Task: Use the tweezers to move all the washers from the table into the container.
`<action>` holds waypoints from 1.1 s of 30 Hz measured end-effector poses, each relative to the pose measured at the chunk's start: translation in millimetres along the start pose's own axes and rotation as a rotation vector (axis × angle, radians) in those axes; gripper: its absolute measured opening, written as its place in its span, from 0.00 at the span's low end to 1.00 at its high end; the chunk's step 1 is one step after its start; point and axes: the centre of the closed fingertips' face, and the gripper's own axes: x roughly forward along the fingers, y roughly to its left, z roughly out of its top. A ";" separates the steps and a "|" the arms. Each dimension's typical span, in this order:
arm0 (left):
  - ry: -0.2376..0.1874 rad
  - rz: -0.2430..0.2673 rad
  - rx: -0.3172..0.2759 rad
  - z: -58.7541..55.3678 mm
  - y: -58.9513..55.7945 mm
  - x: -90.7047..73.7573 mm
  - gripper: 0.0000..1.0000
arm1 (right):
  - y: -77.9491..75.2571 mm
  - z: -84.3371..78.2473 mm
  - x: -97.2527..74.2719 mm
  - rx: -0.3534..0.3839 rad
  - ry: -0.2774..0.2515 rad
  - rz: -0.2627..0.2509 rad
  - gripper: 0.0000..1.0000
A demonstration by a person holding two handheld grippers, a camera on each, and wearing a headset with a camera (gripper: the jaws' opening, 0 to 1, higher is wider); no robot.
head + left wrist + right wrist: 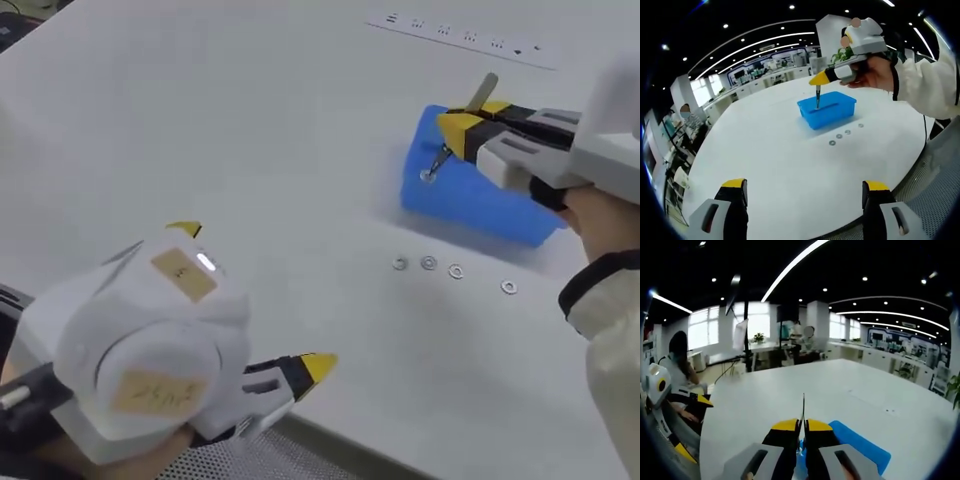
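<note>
Holding the tweezers [438,160] between closed jaws, the right gripper [803,426] sits upper right in the head view, tips over the blue container [470,200]. Four washers [428,263] lie on the table [250,150] just below it. The left gripper [805,185] is wide apart and empty. Washers judged light, thin, rigid and slippery: pinch one side of the ring through the hole.

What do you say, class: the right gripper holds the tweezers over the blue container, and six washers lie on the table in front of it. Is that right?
Not quite: four washers, not six, lie on the table, in a row in front of the blue container, as the head view shows. The right gripper does hold the tweezers over that container.
</note>
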 end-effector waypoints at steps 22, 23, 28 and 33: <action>-0.025 0.001 -0.010 4.4 1.0 -3.2 0.95 | -21.9 -34.7 31.0 0.021 0.046 -0.067 0.01; -0.029 0.002 -0.008 5.2 1.1 -3.4 0.95 | -21.8 -36.2 31.9 0.020 0.049 -0.066 0.01; -0.027 0.004 -0.006 5.1 1.1 -3.5 0.94 | -22.7 -46.0 35.8 0.012 0.072 -0.070 0.01; -0.023 0.004 -0.005 4.1 0.8 -3.4 0.94 | -22.0 -53.0 36.5 0.031 0.087 -0.070 0.01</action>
